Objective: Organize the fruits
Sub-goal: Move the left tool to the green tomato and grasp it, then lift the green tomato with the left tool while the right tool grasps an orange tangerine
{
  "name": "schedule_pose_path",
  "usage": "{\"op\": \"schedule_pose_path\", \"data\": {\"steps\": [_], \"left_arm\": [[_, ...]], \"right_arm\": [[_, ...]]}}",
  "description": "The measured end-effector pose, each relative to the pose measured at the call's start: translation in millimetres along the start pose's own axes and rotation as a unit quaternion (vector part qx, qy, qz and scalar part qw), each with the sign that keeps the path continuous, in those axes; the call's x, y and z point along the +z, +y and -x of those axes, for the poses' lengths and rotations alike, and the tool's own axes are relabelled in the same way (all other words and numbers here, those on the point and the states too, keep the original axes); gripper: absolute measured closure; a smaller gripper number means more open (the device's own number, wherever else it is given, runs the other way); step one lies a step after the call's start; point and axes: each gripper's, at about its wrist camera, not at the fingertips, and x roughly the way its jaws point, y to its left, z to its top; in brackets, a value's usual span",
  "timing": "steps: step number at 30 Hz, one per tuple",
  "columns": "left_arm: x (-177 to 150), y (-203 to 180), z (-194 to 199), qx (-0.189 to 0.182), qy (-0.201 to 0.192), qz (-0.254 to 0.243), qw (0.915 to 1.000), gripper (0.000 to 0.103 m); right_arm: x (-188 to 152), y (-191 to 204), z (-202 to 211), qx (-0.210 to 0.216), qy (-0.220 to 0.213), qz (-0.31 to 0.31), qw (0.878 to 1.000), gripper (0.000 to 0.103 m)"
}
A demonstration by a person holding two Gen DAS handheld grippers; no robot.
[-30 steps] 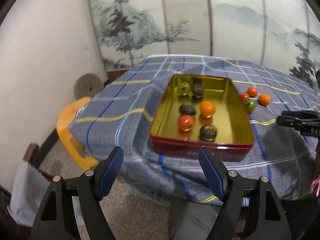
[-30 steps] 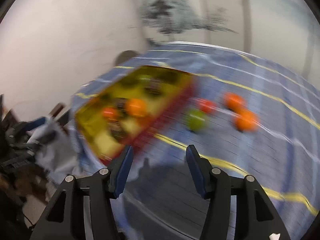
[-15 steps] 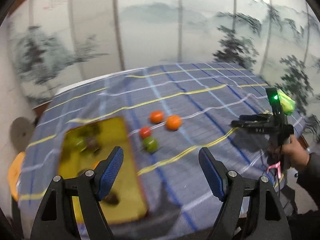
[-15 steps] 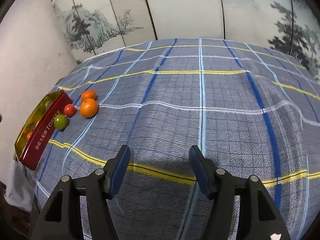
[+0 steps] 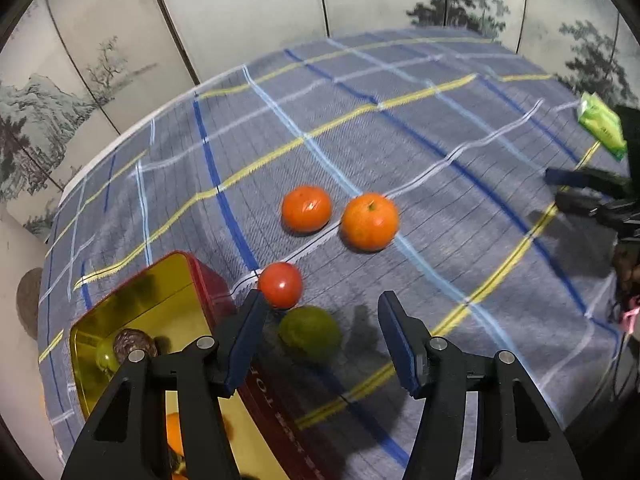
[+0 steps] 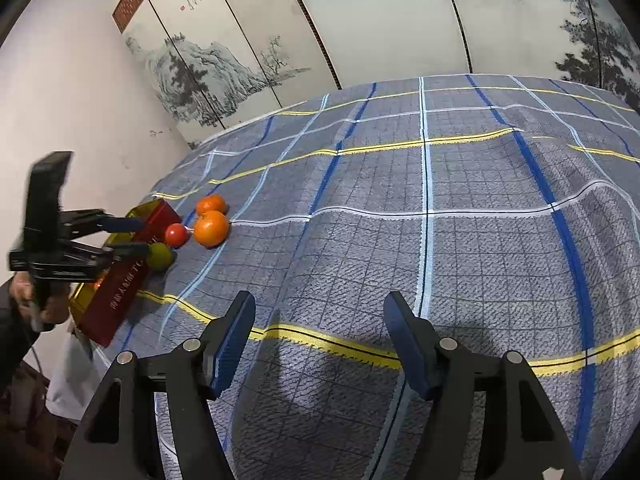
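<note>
Green fruit (image 5: 310, 336) lying just beside the tin (image 5: 208, 292) is sitting between the wide-apart left tongs (image 5: 320, 312), which are needing to lower and close; right tongs (image 6: 320, 312) are idling apart.

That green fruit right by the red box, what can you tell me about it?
The green fruit is round, with dull yellow-green skin, looking like a lime or an unripe citrus. It sits on the checked tablecloth, just outside the long red wall of the tin, still not put away. A small red tomato lies right next to it; whether they touch is unclear. The open left tool hangs around it without gripping.
</note>
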Motion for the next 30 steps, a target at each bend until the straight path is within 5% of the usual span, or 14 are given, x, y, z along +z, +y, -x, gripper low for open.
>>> {"op": "schedule_pose_path", "data": {"steps": [6,9,11,15,21,30], "left_arm": [[-3.4,-2.4,-30.3,-0.013,0.046,-0.013,0.9988,0.046],[-6.2,-6.4,-30.4,-0.002,0.044,-0.023,0.9988,0.05],[-6.2,-5.6,-27.5,0.018,0.034,-0.017,0.9991,0.066],[-7.2,-2.5,-21.2,0.011,0.036,0.018,0.9991,0.066],[-14.1,-15.7,19.7,0.014,-0.016,0.065,0.9977,0.066],[-46.1,-22.1,88.9,-0.015,-0.097,0.194,0.976,0.066]], "right_arm": [[1.2,1.5,0.6,0.009,-0.004,0.003,1.0,0.035],[1.1,-1.4,2.0,0.012,-0.006,-0.002,1.0,0.033],[1.0,-3.4,2.2,0.013,-0.007,-0.005,1.0,0.033],[1.0,-3.9,1.8,0.01,-0.005,-0.007,1.0,0.031],[2.0,-5.8,0.2,0.008,-0.004,-0.012,1.0,0.029],[1.7,-5.4,-1.3,0.001,0.0,-0.012,1.0,0.028]]}}
